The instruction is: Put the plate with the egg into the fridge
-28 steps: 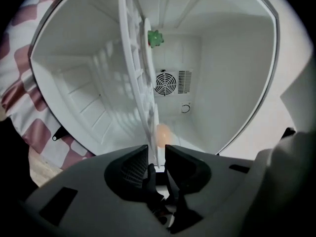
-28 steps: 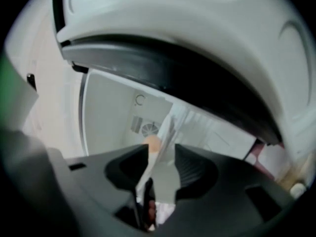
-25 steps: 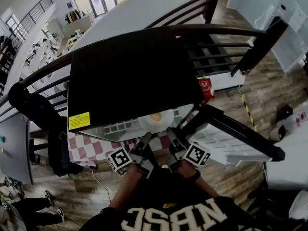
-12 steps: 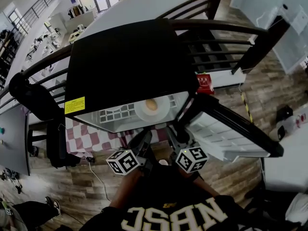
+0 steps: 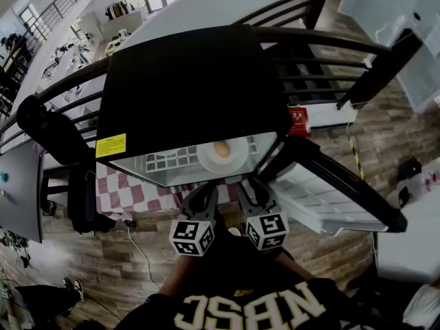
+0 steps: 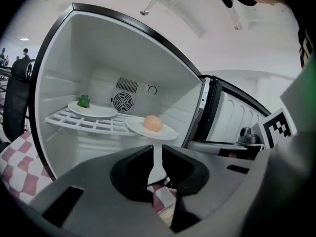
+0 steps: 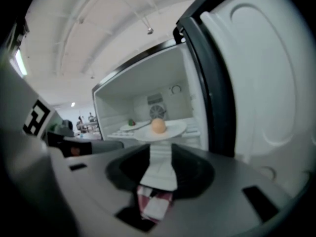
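The white plate [image 5: 222, 154] with the egg [image 5: 221, 148] rests on the front of the white wire shelf [image 6: 84, 123] inside the open fridge [image 5: 185, 91]. In the left gripper view the plate [image 6: 163, 132] and egg [image 6: 153, 123] lie just past my left gripper [image 6: 154, 149], whose jaws stand a narrow gap apart, holding nothing. My right gripper [image 7: 160, 152] is open below the plate [image 7: 174, 130]; its jaws have just been closing a little, with nothing between them. Both grippers [image 5: 206, 192] [image 5: 249, 188] sit short of the shelf edge, not touching the plate.
A second plate [image 6: 98, 111] with a green thing [image 6: 84, 100] sits further back left on the shelf. The fridge door [image 5: 330, 191] stands open to the right. A red-and-white checked cloth [image 5: 137, 198] lies under the fridge; a black chair [image 5: 75, 198] is at the left.
Both grippers have rolled, their marker cubes swinging inward and down, and their fingers sit slightly back from the shelf. The plate with the egg stays on the shelf.
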Motion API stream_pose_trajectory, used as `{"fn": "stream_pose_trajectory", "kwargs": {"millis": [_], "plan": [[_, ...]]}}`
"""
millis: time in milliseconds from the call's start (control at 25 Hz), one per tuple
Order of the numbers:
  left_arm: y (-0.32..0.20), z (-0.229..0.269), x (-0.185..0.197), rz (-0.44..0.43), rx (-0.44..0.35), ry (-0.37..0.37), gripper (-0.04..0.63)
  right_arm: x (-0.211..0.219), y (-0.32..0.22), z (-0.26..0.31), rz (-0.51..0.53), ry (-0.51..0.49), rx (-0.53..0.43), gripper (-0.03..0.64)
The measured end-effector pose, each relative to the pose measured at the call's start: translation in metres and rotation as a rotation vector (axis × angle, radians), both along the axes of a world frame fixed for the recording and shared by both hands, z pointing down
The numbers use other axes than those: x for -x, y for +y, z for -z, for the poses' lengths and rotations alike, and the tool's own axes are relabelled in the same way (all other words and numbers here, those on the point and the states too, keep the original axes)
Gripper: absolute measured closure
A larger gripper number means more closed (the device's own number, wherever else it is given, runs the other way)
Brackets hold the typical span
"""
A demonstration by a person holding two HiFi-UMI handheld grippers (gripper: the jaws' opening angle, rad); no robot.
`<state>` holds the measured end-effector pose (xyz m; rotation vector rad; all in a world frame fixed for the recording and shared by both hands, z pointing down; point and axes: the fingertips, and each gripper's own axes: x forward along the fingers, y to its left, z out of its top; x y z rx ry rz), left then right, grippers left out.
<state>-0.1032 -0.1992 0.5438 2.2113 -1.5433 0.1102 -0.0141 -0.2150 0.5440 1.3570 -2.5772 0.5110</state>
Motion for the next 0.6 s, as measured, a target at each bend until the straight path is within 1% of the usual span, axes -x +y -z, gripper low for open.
{"fn": "stream_pose_trajectory", "kwargs": {"millis": [120, 280, 360, 600], "plan": [[-0.007, -0.001, 0.002, 0.001, -0.001, -0.002, 0.557, 0.004, -0.006, -0.002, -0.001, 0.018, -0.001, 0.501], [-0.018, -0.001, -0.001, -0.031, -0.012, -0.030, 0.572, 0.010, -0.013, -0.001, 0.011, 0.026, -0.007, 0.547], [-0.025, 0.000, -0.003, -0.055, -0.013, -0.049, 0.575, 0.016, -0.017, 0.001, 0.024, 0.014, -0.005, 0.566], [-0.041, -0.003, -0.002, -0.084, 0.005, -0.067, 0.575, 0.029, -0.027, -0.002, 0.037, 0.013, 0.004, 0.574]]}}
